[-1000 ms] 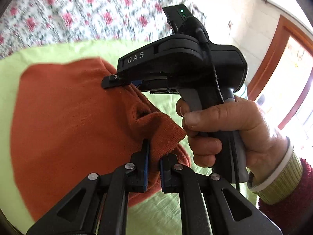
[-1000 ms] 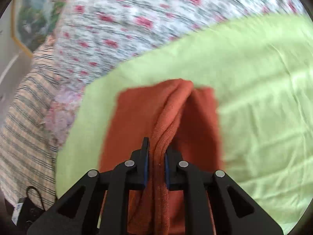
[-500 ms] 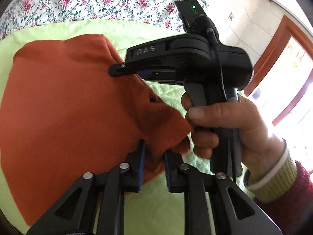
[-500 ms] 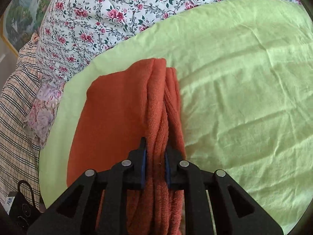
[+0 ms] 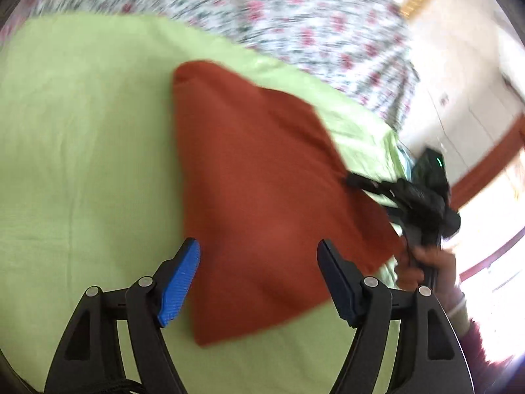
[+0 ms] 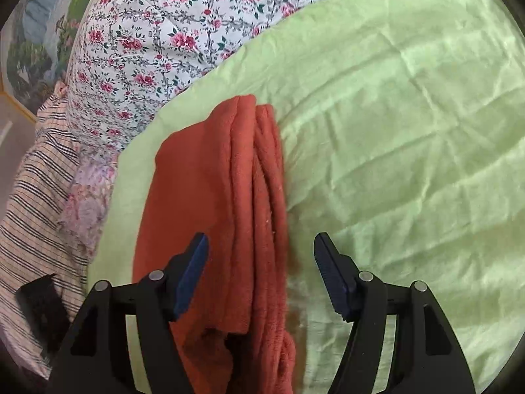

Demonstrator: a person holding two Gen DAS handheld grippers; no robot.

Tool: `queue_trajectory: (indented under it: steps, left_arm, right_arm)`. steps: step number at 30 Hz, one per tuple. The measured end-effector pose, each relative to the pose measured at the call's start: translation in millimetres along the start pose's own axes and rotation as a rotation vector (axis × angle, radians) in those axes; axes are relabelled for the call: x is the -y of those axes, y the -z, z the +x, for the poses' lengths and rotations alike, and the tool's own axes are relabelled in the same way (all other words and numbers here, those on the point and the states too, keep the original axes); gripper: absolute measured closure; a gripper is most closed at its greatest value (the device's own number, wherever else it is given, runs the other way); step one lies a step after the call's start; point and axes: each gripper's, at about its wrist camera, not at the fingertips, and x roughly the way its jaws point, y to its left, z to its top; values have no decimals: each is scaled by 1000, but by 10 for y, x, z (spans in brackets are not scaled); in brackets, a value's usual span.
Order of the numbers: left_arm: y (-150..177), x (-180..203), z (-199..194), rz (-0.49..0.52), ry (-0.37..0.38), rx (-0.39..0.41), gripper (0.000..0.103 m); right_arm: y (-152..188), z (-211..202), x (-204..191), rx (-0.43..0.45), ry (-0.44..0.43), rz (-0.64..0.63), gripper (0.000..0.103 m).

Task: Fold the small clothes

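Note:
A folded rust-orange garment [image 5: 262, 203] lies flat on the light green sheet [image 5: 82, 151]. My left gripper [image 5: 259, 279] is open just above its near edge and holds nothing. In the right wrist view the same garment [image 6: 216, 203] shows stacked folded edges along its right side. My right gripper [image 6: 261, 272] is open over the garment's near end and holds nothing. The right gripper also shows in the left wrist view [image 5: 361, 182] at the garment's right edge, blurred, held by a hand.
A floral quilt [image 6: 157, 39] lies beyond the green sheet [image 6: 410, 131]. Striped fabric [image 6: 36, 177] and a dark object [image 6: 39, 308] sit at the left. A wood-framed doorway [image 5: 492, 164] stands to the right.
Both grippers opened and let go of the orange garment, which now lies folded flat. The left gripper swung back and to the left, away from the right gripper.

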Motion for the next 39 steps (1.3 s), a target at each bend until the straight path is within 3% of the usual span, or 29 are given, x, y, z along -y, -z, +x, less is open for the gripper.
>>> queue_trajectory:
  steps: [5,9,12,14,16,20,24,31,36,39]
  left_arm:
    - [-300,-345,353,-93,47,-60,29]
    - [-333,-443,644,-138,103,-104,31]
    - [-307,-419,735,-112,88,-98,51]
    - [-307,-415,758,-99,94,-101,69]
    - [-304,-417,696,-97,112,-87,75]
    - [-253,-285,289,-48,86,-38,78]
    - [-47,-353,-319,-41,73,18,78]
    - [480,-873,-1354,-97,-4,72,78]
    - [830,-1303,-1502,-159,-47,48,77]
    - [966,-1591,-1392,-242,-18,38,68]
  right_arm:
    - [-27,181,4,-34,-20,11,35]
    - [-105,271,-16,-63,-41,7,35]
    - [-118,377,-75,-97,-36,-24,41]
    - [-102,433,-91,-109,-46,-29,63]
    - [-68,478,-111,-122,-67,-22,71]
    - [19,366,-344,-81,-51,-57,78]
    - [229,303,-681,-69,-155,-60,79]
    - [818,646,-1404,-139,-319,-101,79]
    - [1136,945,-1723,-207,-366,-121,79]
    - [1273,1122,-1726,-234,-291,-134,78]
